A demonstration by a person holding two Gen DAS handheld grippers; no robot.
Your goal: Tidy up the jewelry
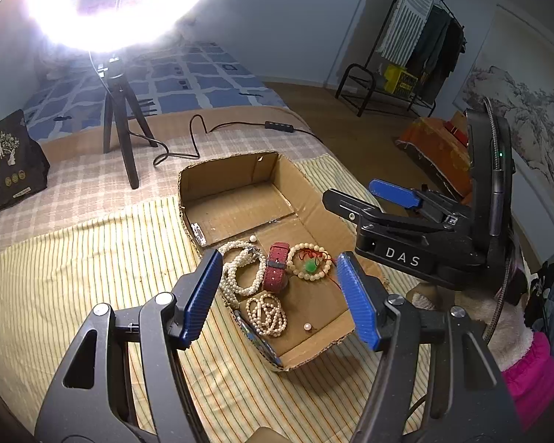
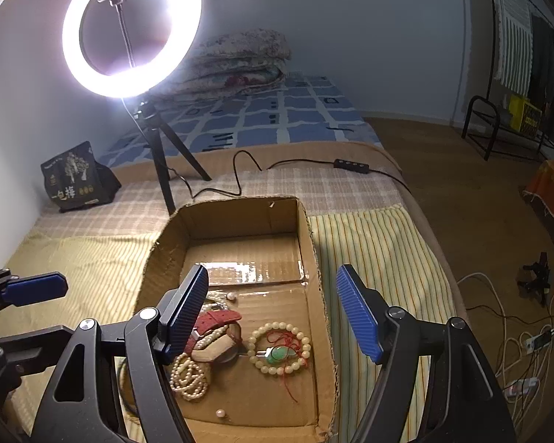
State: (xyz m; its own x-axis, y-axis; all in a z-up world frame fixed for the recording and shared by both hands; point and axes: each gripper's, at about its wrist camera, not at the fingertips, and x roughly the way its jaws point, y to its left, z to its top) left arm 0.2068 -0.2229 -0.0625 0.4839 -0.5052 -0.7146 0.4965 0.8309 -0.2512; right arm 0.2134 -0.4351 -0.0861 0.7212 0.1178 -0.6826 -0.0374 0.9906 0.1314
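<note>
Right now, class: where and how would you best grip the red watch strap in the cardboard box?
Probably the red watch strap's free upper end, from above. It arches off the cardboard box floor, while its lower end is crowded by the pearl necklace and beaded bracelet. Close across the strap's width.

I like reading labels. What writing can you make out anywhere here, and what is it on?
"DAS": white letters on the black body of the right tongs.
"一包梅": large characters on the black pouch by the wall.
Small print and round badges on that pouch: too small to read.
</note>
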